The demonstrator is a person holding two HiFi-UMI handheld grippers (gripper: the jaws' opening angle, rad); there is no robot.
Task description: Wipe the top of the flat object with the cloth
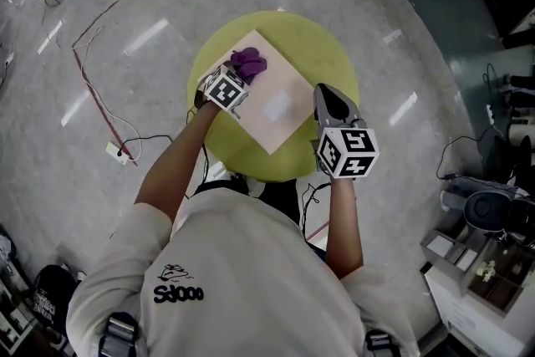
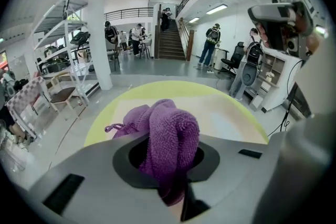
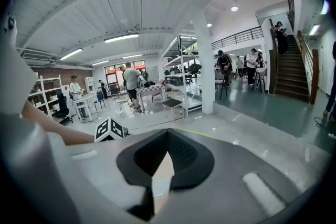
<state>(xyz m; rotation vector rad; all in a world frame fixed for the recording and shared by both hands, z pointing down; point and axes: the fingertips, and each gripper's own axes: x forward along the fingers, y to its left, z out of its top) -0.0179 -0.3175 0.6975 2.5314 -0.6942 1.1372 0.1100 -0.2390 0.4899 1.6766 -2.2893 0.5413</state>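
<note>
Between the jaws of my left gripper (image 1: 239, 73), clamped tight, bunches the purple cloth (image 2: 170, 131), which looks soft, light and floppy. Just beyond them lies the stiff flat board (image 1: 280, 109). My right gripper (image 3: 167, 138) is closed and empty, with the board's edge below its tips.

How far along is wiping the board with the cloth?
Done: the left gripper is shut on the purple cloth, set on the board's far left edge. In hand: the right gripper, jaws together, sits at the board's right edge, perhaps steadying it. Left: sweeping the cloth across the rest of the top; no wiped patch shows.
</note>
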